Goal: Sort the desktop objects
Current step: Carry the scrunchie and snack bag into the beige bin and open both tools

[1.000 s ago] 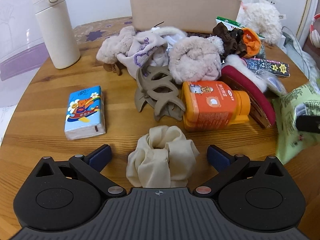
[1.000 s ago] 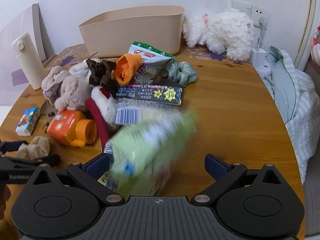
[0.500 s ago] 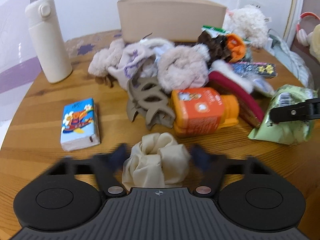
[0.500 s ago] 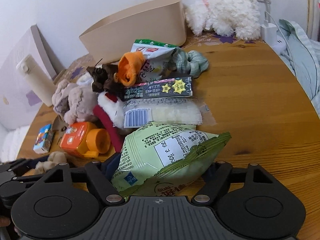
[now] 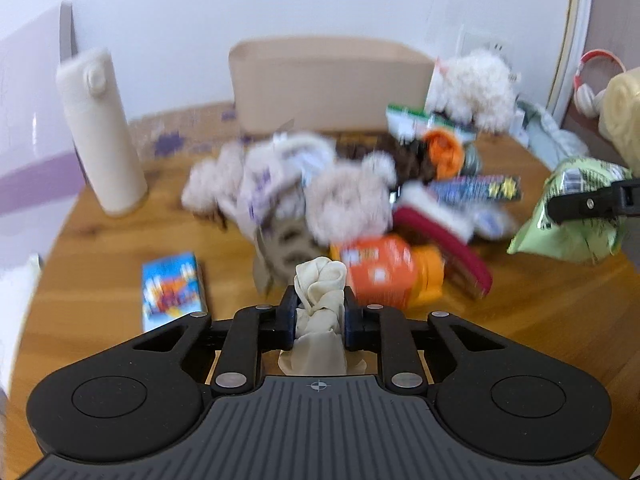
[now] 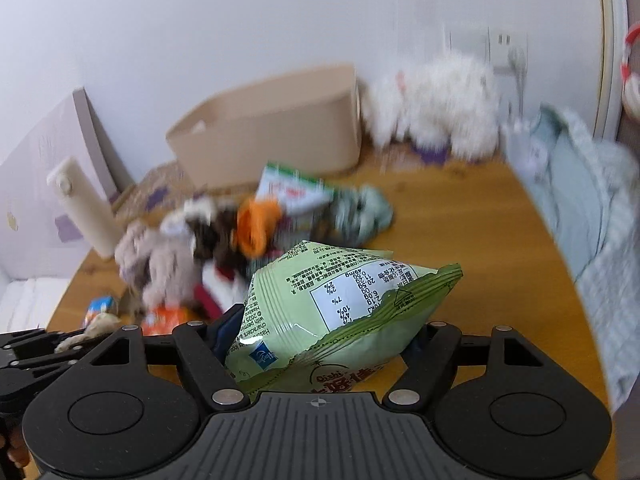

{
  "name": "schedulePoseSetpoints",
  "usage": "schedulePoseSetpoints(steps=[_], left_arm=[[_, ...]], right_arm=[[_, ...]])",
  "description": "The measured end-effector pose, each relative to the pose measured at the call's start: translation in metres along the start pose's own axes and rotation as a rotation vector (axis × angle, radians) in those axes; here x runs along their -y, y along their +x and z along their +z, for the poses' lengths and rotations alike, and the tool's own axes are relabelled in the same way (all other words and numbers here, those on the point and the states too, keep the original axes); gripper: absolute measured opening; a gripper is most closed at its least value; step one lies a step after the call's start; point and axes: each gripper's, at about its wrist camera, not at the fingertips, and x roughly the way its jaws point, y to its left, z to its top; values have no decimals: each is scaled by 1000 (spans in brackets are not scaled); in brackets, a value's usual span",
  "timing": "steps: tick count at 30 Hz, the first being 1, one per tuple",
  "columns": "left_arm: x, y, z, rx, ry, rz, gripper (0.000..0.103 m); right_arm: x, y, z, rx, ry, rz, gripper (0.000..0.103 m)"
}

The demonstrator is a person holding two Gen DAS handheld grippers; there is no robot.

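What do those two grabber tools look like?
Both are black plastic. The left tool has a ribbed grey top, round side discs, silver rivets, dark blue finger pads and a tiny crosshair mark. The right tool matches it.

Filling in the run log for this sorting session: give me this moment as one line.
left gripper: shut on scrunchie, jaws just closed | right gripper: shut on snack bag | bin: behind pile

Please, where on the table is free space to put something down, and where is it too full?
Bare wood lies right of the pile, between the green scrunchie and the bedding. Another free strip lies between the bottle and the tissue pack. The middle, in front of the bin, is crowded.
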Motion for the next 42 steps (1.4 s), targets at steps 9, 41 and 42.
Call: schedulePoseSetpoints(steps=[9, 41, 42], left_arm=[[0, -26, 78, 173, 86, 103, 21], [-21, 105, 180, 233, 52, 204, 21], [-19, 101, 180, 247, 69, 226, 21]], right_arm=[[-3, 3, 72, 92, -24, -47, 73], [-46, 122, 144, 211, -60, -57, 73], [-47, 118, 145, 218, -58, -62, 73]])
